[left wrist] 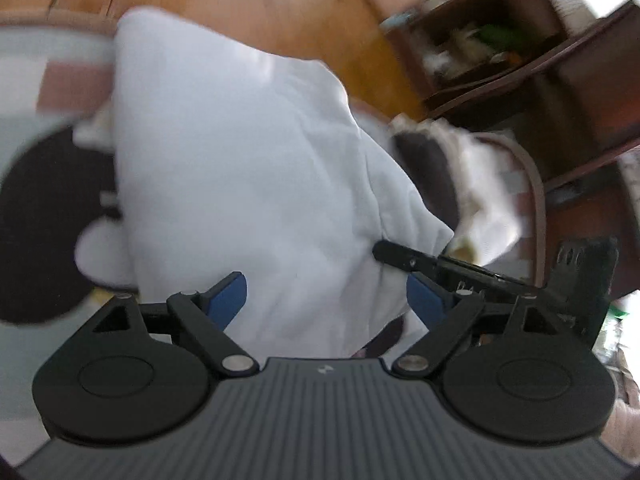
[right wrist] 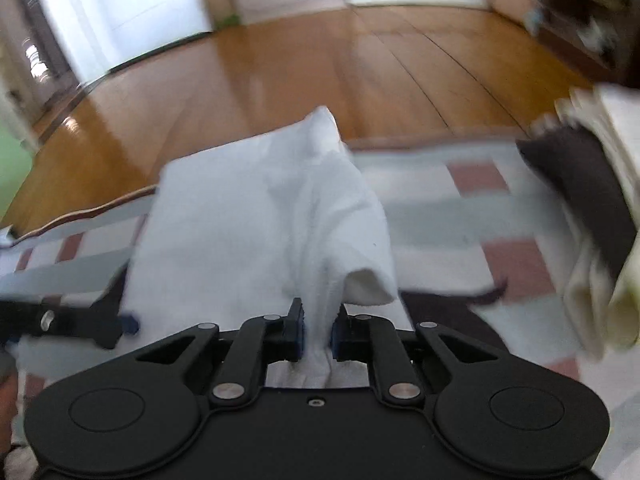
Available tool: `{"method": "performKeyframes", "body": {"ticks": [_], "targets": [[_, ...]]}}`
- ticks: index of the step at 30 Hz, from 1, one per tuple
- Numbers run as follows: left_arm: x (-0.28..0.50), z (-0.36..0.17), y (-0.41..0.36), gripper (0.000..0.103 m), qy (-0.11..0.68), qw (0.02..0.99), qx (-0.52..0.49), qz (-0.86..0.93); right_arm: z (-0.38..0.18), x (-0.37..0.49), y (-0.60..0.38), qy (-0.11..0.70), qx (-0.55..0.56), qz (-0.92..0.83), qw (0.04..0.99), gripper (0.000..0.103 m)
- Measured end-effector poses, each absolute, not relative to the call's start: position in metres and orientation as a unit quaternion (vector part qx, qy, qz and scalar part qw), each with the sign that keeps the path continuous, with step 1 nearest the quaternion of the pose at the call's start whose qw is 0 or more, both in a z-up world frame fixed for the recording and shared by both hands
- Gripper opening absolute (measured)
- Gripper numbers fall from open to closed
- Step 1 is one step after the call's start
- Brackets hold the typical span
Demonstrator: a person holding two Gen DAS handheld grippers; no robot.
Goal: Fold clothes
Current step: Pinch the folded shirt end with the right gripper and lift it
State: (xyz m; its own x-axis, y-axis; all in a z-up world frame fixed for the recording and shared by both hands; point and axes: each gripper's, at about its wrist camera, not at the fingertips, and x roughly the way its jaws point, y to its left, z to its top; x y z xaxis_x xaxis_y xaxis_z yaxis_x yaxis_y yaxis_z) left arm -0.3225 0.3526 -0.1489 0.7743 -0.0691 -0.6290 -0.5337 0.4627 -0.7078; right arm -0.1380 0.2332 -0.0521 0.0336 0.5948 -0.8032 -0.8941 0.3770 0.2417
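**White cloth pinched on the right, loose on the left**

So the right gripper (right wrist: 319,330) has its two fingers squeezed together on a bunched edge of the white garment (right wrist: 256,236), which runs forward from the pads and drapes over a checked rug (right wrist: 452,208). The left gripper (left wrist: 326,300) is spread wide, blue pads (left wrist: 228,298) well apart, with the same white cloth (left wrist: 240,184) lying ahead of and between them, not gripped. A dark and cream pile (right wrist: 592,216) sits off to the right. Everything's motion-blurred.
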Motion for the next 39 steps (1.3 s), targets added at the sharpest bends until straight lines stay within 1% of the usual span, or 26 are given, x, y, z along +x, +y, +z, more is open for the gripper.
{"method": "performKeyframes", "body": {"ticks": [3,5,7,8,11,12,13,14,16,17,20,22,23,26,28,29,30,31,32,33,34,35,36,38,39], "targets": [[-0.308,-0.159,0.347,0.087,0.334,0.798,-0.478,0.153,-0.086,-0.11,0.23,0.521,-0.097,0.526,0.666,0.015],[-0.305,-0.157,0.346,0.087,0.339,0.8,-0.472,0.147,-0.087,-0.106,0.232,0.519,-0.108,0.531,0.661,0.016],[-0.308,-0.158,0.347,0.087,0.338,0.796,-0.481,0.141,-0.086,-0.101,0.231,0.52,-0.126,0.533,0.655,0.019],[-0.309,-0.162,0.348,0.087,0.338,0.793,-0.488,0.138,-0.086,-0.098,0.229,0.523,-0.133,0.532,0.653,0.022],[-0.314,-0.167,0.352,0.087,0.337,0.79,-0.495,0.128,-0.093,-0.082,0.223,0.546,-0.128,0.504,0.657,0.027],[-0.314,-0.167,0.352,0.087,0.339,0.792,-0.491,0.127,-0.094,-0.076,0.219,0.549,-0.124,0.49,0.665,0.029],[-0.314,-0.167,0.352,0.087,0.341,0.795,-0.487,0.125,-0.094,-0.072,0.215,0.549,-0.119,0.48,0.674,0.036],[-0.314,-0.165,0.35,0.087,0.343,0.799,-0.477,0.126,-0.095,-0.068,0.211,0.549,-0.113,0.469,0.682,0.046],[-0.313,-0.157,0.342,0.086,0.348,0.815,-0.442,0.138,-0.088,-0.06,0.201,0.537,-0.081,0.454,0.707,0.044],[-0.312,-0.151,0.337,0.084,0.348,0.825,-0.418,0.152,-0.081,-0.056,0.195,0.525,-0.055,0.448,0.721,0.041],[-0.305,-0.125,0.325,0.085,0.313,0.863,-0.344,0.198,-0.057,-0.052,0.188,0.485,0.027,0.497,0.719,0.041],[-0.297,-0.12,0.329,0.085,0.298,0.869,-0.34,0.203,-0.052,-0.058,0.205,0.47,0.01,0.532,0.704,0.041],[-0.293,-0.121,0.333,0.085,0.305,0.866,-0.333,0.216,-0.051,-0.061,0.213,0.463,0.0,0.548,0.696,0.041],[-0.286,-0.133,0.343,0.085,0.352,0.844,-0.301,0.272,-0.075,-0.079,0.241,0.461,-0.101,0.561,0.68,0.041],[-0.297,-0.143,0.351,0.084,0.348,0.834,-0.312,0.293,-0.091,-0.091,0.26,0.457,-0.168,0.565,0.666,0.039],[-0.307,-0.145,0.356,0.081,0.332,0.831,-0.331,0.3,-0.098,-0.096,0.268,0.454,-0.198,0.567,0.658,0.029],[-0.315,-0.144,0.36,0.079,0.317,0.827,-0.346,0.308,-0.1,-0.091,0.266,0.454,-0.197,0.568,0.658,0.02],[-0.322,-0.142,0.363,0.079,0.306,0.822,-0.355,0.322,-0.103,-0.087,0.264,0.455,-0.196,0.568,0.657,0.019],[-0.327,-0.14,0.367,0.079,0.3,0.817,-0.358,0.338,-0.105,-0.083,0.262,0.455,-0.195,0.569,0.657,0.01],[-0.33,-0.139,0.37,0.084,0.299,0.812,-0.35,0.358,-0.102,-0.08,0.259,0.454,-0.194,0.569,0.658,0.002],[-0.332,-0.138,0.373,0.084,0.299,0.807,-0.342,0.378,-0.1,-0.077,0.256,0.453,-0.193,0.57,0.658,0.002],[-0.335,-0.138,0.378,0.083,0.301,0.802,-0.341,0.387,-0.097,-0.074,0.254,0.451,-0.192,0.57,0.659,0.004],[-0.336,-0.141,0.385,0.083,0.306,0.797,-0.355,0.38,-0.095,-0.071,0.251,0.45,-0.192,0.57,0.66,0.012],[-0.336,-0.146,0.396,0.082,0.313,0.789,-0.378,0.368,-0.086,-0.07,0.248,0.435,-0.192,0.577,0.664,0.02],[-0.331,-0.15,0.398,0.082,0.325,0.788,-0.37,0.369,-0.08,-0.071,0.249,0.426,-0.188,0.588,0.662,0.027]]}}
